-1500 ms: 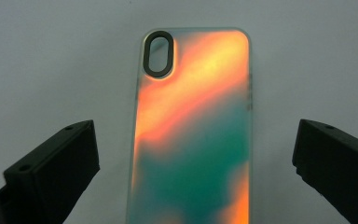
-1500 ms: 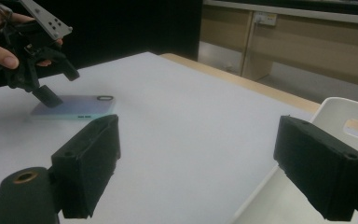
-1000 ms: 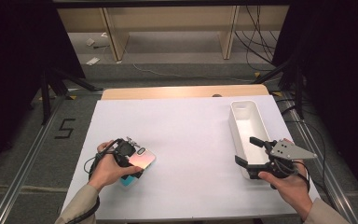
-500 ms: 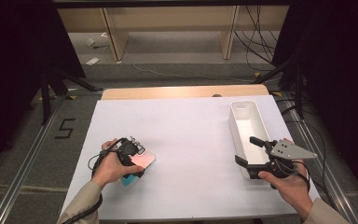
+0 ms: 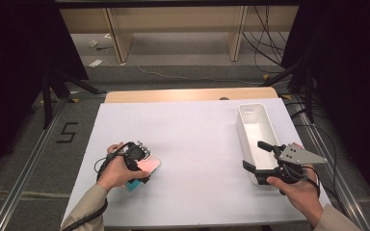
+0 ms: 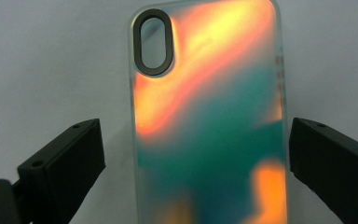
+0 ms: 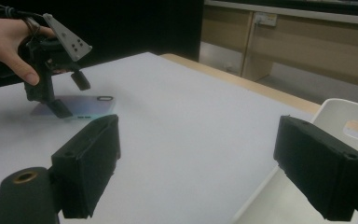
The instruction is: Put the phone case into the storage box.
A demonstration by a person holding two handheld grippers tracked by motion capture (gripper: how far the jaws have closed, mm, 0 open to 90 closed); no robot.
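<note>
A phone case (image 6: 209,116) with an orange, pink and teal back and an oval camera hole lies flat on the white table sheet (image 5: 197,144). My left gripper (image 5: 142,159) points down over it, near the table's front left. Its jaws stand open on either side of the case (image 5: 149,166), the right one closest to its edge, neither pressing on it. My right gripper (image 5: 257,156) hovers open at the near end of a long white bin (image 5: 250,113), with nothing between its jaws. Far off in the right gripper view are the left gripper (image 7: 70,95) and the case (image 7: 86,109).
The white bin (image 7: 349,112) stands lengthwise along the right side of the table. A strip of wooden tabletop (image 5: 188,95) shows past the sheet's far edge. Beyond it are wooden furniture legs and cables on the floor. Black stands flank the table on both sides.
The left hand has shifted very slightly over the case. The right hand and the bin have kept still.
</note>
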